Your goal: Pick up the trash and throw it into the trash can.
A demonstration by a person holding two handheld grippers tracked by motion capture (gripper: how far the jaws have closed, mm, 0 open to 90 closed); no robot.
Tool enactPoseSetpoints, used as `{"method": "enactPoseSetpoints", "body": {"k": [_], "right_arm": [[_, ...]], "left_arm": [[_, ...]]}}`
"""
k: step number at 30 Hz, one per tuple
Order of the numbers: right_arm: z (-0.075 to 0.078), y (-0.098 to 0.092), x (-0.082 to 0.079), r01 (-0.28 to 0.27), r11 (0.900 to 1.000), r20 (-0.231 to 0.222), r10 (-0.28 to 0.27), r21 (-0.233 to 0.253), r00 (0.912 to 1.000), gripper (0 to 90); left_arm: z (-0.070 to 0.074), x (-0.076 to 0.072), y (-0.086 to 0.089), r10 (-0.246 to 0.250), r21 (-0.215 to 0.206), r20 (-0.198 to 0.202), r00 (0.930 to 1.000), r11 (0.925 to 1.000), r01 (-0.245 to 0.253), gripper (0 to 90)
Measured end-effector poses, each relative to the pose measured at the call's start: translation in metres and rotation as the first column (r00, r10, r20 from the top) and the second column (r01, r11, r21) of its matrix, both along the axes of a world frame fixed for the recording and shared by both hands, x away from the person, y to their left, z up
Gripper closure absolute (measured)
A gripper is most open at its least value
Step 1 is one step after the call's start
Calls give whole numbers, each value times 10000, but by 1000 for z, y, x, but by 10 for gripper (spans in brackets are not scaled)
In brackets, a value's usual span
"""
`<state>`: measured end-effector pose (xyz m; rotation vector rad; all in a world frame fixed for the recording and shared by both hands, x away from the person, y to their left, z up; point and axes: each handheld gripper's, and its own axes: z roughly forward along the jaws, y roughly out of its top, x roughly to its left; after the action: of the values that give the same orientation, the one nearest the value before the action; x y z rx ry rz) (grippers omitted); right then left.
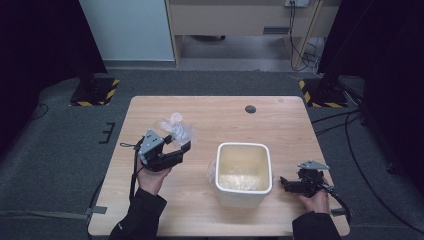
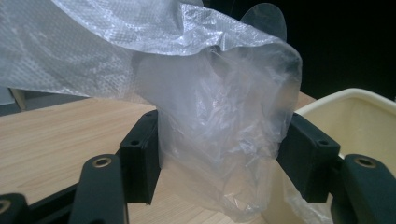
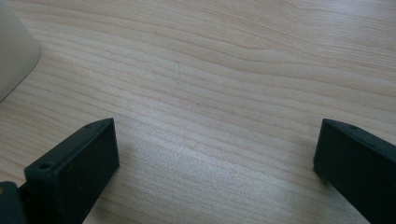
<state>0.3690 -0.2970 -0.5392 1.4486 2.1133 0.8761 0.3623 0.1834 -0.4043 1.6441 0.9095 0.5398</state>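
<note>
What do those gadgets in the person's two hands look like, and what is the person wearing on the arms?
Both are black, angular hand-held tools. The left gripper and the right gripper each carry a grey three-cornered plate on top and trail a black cable. Up close, the fingers are flat, blocky black pads with small screw holes, on black links with brass-coloured pivots. The sleeves are dark.

A light wooden table (image 1: pixel 235 120) stands on grey carpet (image 1: pixel 55 165). A cream rectangular bin (image 1: pixel 243 174) sits on it right of centre, with clear plastic lining inside. A small dark round hole (image 1: pixel 250 109) marks the far edge.
</note>
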Motion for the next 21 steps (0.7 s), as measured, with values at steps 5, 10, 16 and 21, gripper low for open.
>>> {"method": "enactPoseSetpoints", "body": {"k": [5,10,16,21], "right_arm": [[0,0,0,5,10000,-2,-5,2,10000,3],[0,0,0,1,10000,0,-1,-1,10000,3],[0,0,0,0,10000,-2,0,1,10000,3],[0,0,0,0,10000,-1,0,2,10000,3]], "left_arm": [[7,-6,-6,-232,-22,247,9994,9997,233,358],[13,-13,-12,-487,-131,465,9977,9987,494,358],[22,-22,-19,-793,-193,739,9941,9965,809,356],[26,-27,-26,-1056,-211,867,9906,9939,1078,355]]}}
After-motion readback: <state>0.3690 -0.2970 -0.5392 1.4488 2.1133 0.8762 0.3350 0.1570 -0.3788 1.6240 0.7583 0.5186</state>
